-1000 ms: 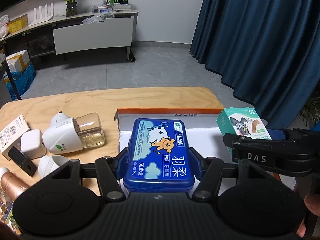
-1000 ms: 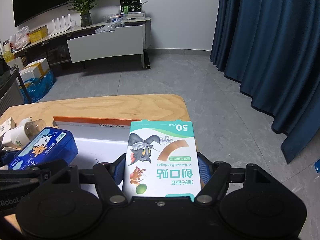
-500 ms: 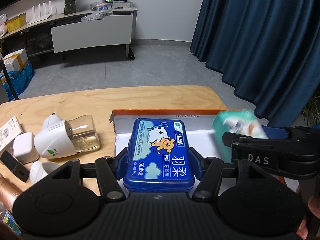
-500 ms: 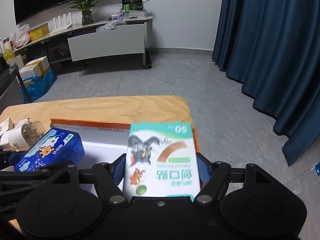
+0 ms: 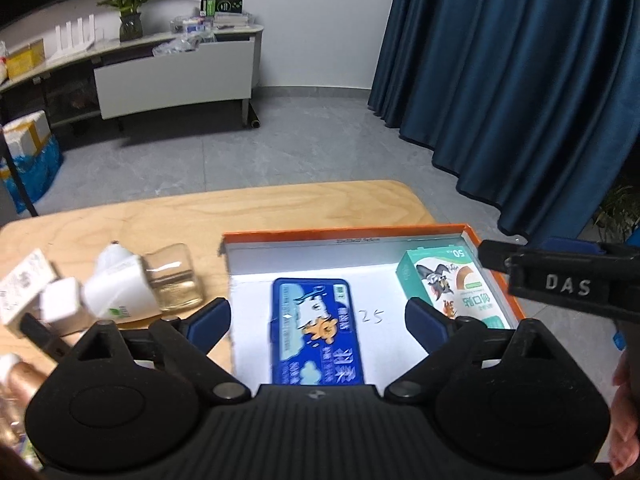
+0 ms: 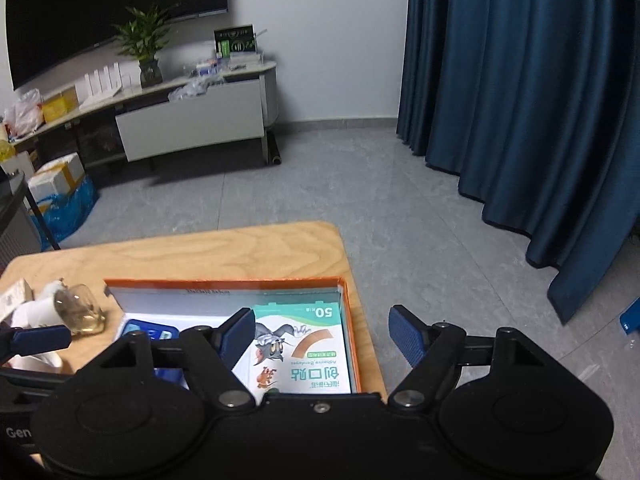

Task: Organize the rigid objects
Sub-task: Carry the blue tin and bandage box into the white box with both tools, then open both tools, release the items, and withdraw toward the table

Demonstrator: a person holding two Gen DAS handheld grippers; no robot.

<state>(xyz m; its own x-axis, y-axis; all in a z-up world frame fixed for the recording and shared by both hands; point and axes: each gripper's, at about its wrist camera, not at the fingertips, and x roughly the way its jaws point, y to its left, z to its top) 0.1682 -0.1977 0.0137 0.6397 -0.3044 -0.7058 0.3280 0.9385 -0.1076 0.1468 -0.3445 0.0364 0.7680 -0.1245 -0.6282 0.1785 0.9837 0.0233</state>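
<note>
An orange-rimmed box (image 5: 344, 234) with a white floor sits on the wooden table. A blue plastic case (image 5: 316, 330) lies flat inside it, left of middle. A green-and-white bandage box (image 5: 452, 292) lies inside along the right wall; it also shows in the right wrist view (image 6: 300, 348). My left gripper (image 5: 318, 318) is open above the blue case, touching nothing. My right gripper (image 6: 322, 334) is open above the bandage box and empty. The orange rim (image 6: 224, 281) and a corner of the blue case (image 6: 144, 330) show in the right wrist view.
Left of the box on the table (image 5: 280, 204) lie a white device with a clear bottle (image 5: 144, 288), a small white cube (image 5: 60, 302), a white carton (image 5: 20, 286) and a copper-coloured bottle (image 5: 16, 384). The table's right edge is close to the box.
Both grippers opened and rose. The blue case and the bandage box dropped from the jaws and now lie flat inside the orange box.
</note>
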